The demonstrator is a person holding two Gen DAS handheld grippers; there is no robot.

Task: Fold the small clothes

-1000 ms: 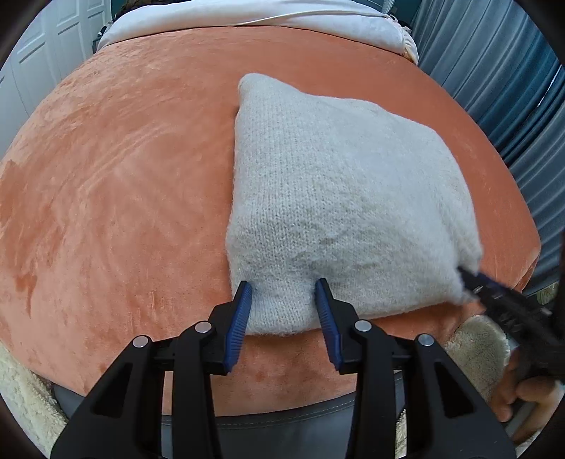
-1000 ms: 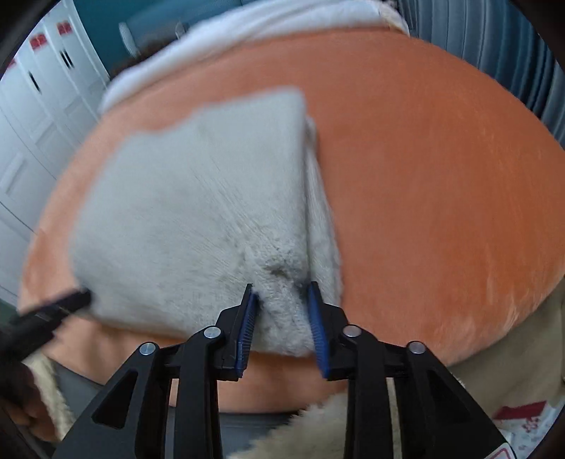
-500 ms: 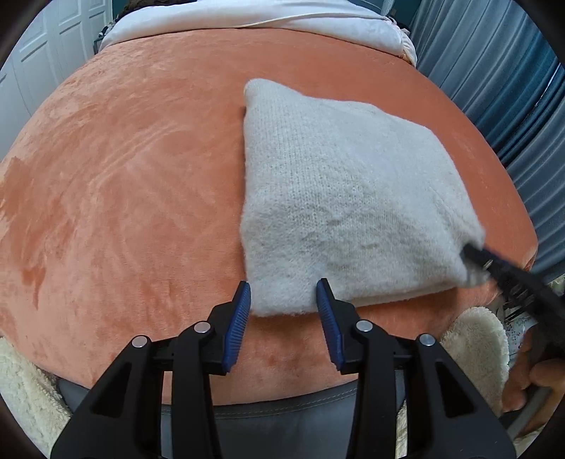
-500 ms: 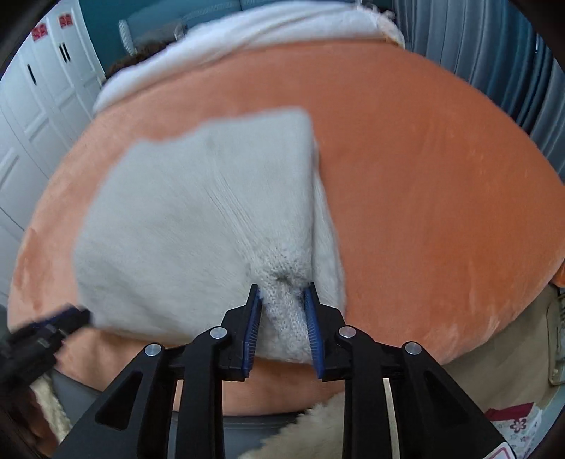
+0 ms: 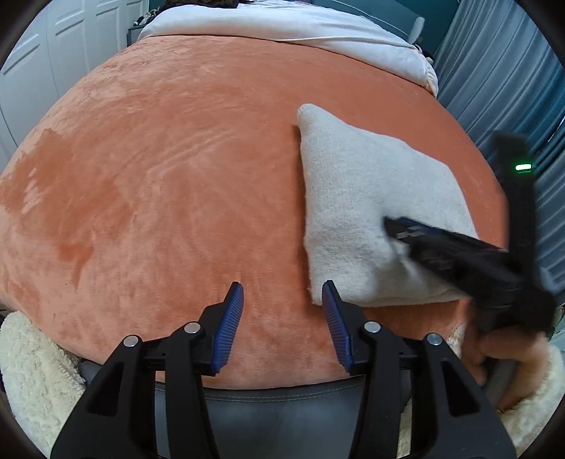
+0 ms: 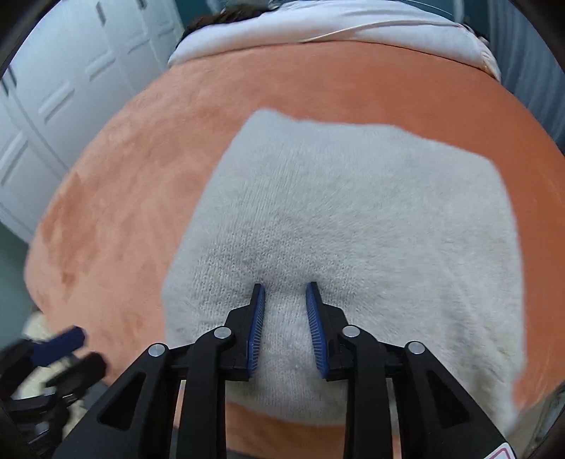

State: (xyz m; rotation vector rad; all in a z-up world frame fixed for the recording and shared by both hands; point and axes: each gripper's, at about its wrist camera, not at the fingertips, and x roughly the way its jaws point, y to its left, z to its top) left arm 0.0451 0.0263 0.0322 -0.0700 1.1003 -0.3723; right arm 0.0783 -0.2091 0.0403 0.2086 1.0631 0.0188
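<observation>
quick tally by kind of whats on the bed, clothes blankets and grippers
folded cream knit garment: 1
orange blanket: 1
white sheet: 1
grippers: 2, left gripper, right gripper
total: 5

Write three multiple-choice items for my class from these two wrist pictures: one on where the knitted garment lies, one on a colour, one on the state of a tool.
1. Where does the folded knit garment lie?
A. on the orange blanket
B. on the floor
C. in a drawer

2. What colour are the tool pads?
A. red
B. blue
C. yellow

3. The left tool is:
A. shut on the garment
B. open, holding nothing
C. out of view

Answers: 1 A, orange blanket surrounds the garment. 2 B, ribbed blue pads show in both views. 3 B, only blanket shows between its spread fingers.
</observation>
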